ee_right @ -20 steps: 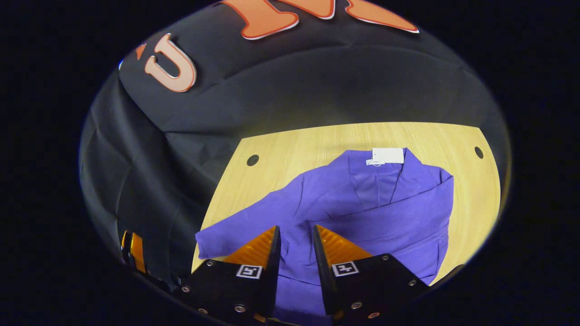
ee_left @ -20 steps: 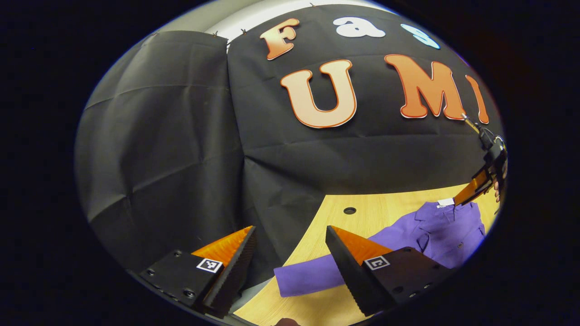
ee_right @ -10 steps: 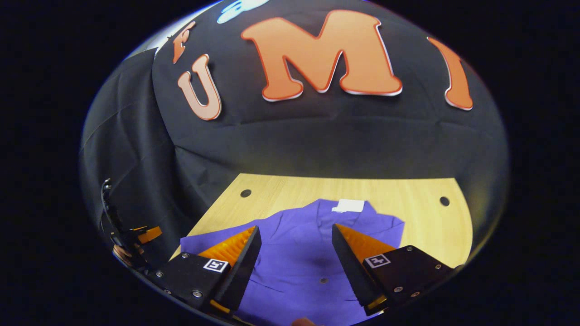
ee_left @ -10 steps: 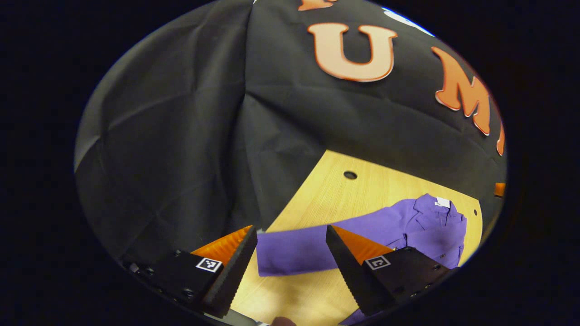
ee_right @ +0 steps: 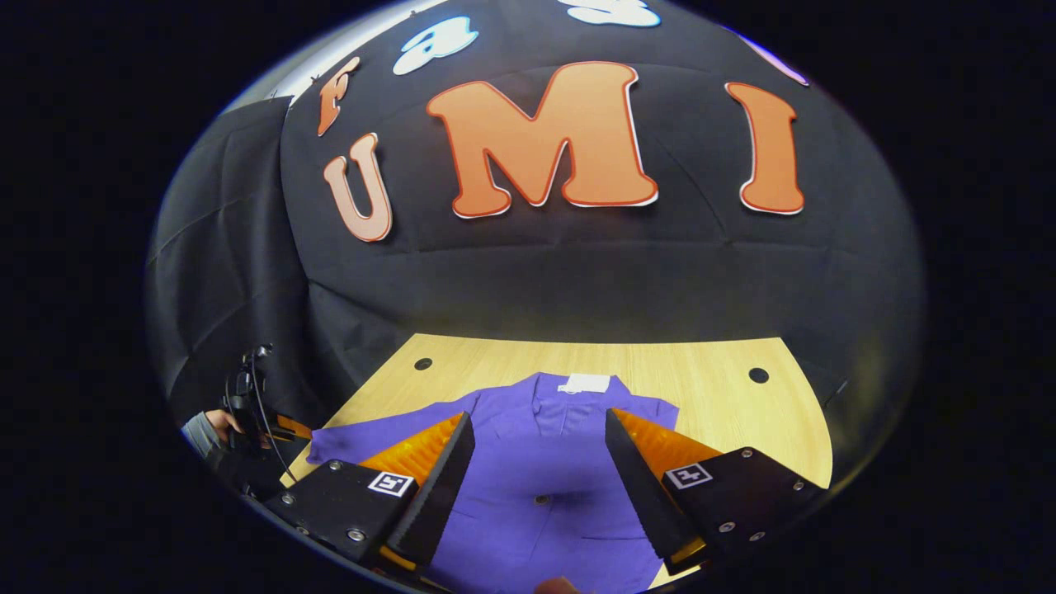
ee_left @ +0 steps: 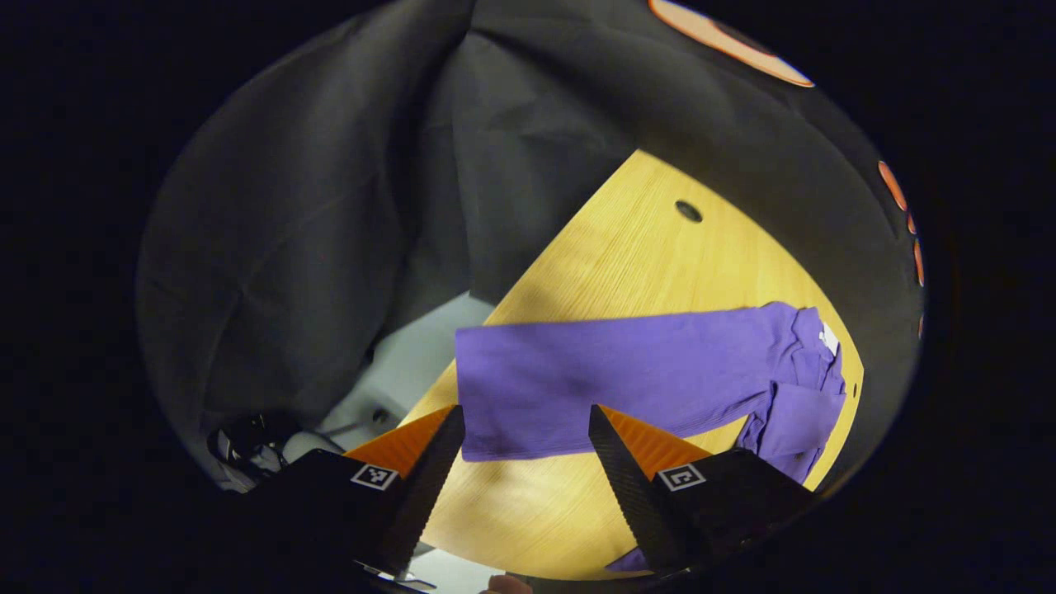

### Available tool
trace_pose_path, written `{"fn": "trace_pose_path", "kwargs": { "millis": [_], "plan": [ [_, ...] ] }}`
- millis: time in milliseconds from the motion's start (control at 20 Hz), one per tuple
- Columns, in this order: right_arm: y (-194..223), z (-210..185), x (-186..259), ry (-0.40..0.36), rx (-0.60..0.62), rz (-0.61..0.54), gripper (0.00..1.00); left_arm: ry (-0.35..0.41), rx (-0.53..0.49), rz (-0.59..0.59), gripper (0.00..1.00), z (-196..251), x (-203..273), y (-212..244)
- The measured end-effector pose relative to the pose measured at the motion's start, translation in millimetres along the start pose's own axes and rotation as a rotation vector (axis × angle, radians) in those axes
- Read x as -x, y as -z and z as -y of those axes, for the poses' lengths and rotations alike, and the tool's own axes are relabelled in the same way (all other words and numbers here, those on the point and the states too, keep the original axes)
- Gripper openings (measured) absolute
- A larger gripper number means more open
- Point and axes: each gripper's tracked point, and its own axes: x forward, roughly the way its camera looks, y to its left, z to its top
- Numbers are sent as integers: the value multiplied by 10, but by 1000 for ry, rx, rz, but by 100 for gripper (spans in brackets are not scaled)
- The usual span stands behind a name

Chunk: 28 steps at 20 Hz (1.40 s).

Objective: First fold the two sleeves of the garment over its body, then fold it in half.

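The soft purple shirt (ee_left: 660,379) lies flat on the light wooden surface (ee_left: 627,256), with its left sleeve (ee_left: 577,384) sticking out toward 9 o'clock, not folded yet. The left gripper (ee_left: 524,462) hangs spread above the cuff; the right gripper (ee_right: 536,470) hangs spread and empty over the body. I think that sleeve and the half fold are left.

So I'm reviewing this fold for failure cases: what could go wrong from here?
1. The sleeve lies flat on the table, its cuff near the edge; the open left gripper may pinch only one layer or push it off.
2. The open right gripper hovers over the garment body, not pinning it, so pulling could drag it.
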Motion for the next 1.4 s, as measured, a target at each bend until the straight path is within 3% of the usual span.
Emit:
{"fn": "trace_pose_path", "kwargs": {
  "millis": [250, 500, 600, 850, 1000, 1150, 1200, 1400],
  "plan": [
    [69, 238, 236, 85, -14, 3, 95, 10, 40, -105, 98, -139, -361, 55],
    [308, 338, 324, 167, -115, -30, 95, -79, 6, -95, 97, -253, -588, -37],
    [359, 324, 348, 183, -137, -37, 95, -128, 9, -125, 91, -264, -583, -29],
    [368, 260, 443, 179, -132, -20, 95, -95, -7, -179, 36, -117, -595, 20],
    [298, 379, 518, 185, -128, -11, 95, -58, -27, -198, 13, 6, -595, 61],
    [339, 590, 568, 211, -148, -10, 95, -1, -40, -147, 12, 250, -352, -27],
    [345, 656, 553, 212, -167, -6, 95, 33, -68, -106, 13, 386, -222, -94],
    [306, 761, 604, 198, -226, 16, 95, 52, -202, -6, 12, 893, 298, -239]
  ]
}}
